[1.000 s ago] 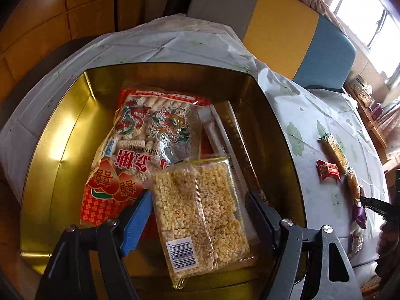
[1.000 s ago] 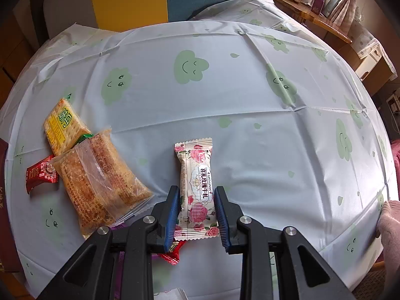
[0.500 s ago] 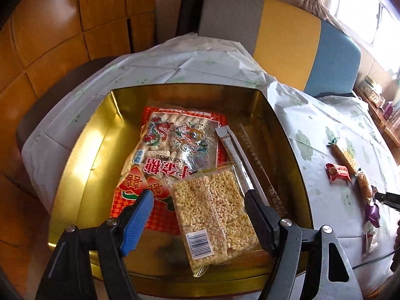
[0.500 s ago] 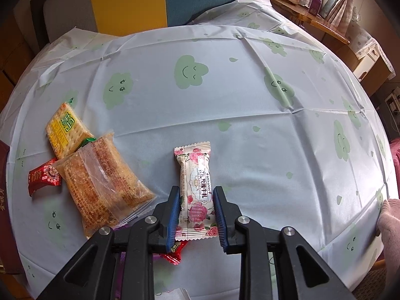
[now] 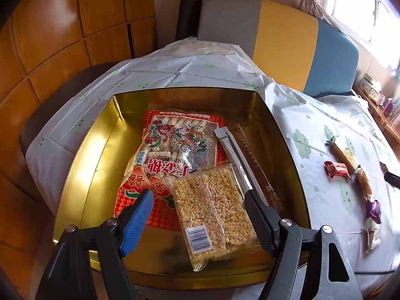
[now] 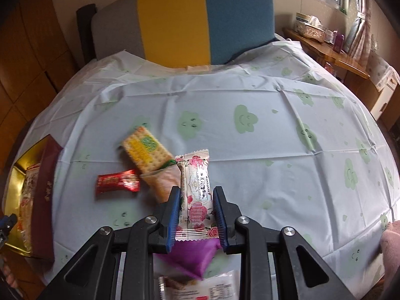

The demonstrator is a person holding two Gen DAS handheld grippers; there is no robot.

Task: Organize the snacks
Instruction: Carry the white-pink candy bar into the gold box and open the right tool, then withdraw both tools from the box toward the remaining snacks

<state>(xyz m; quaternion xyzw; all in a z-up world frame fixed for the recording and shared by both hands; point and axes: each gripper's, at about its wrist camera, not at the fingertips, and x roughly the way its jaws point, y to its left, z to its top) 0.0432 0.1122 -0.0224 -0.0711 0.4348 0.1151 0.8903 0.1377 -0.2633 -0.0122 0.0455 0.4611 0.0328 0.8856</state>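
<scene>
My right gripper is shut on a white snack bar with pink roses, held above the tablecloth. Below it lie a yellow cracker pack, a red candy, a clear-wrapped orange pastry and a purple wrapper. In the left wrist view my left gripper hangs open over a gold tin. The tin holds a puffed-rice pack, a big red bag with dragons and thin stick sachets. The rice pack lies between the fingers, untouched.
A chair with grey, yellow and blue back stands behind the table. The gold tin sits at the table's left edge with a dark red lid leaning on it. A wooden shelf runs along the right wall.
My right gripper has lifted the rose bar off the table and swung left, so the tin now shows. My left gripper has pulled back and up from the rice pack.
</scene>
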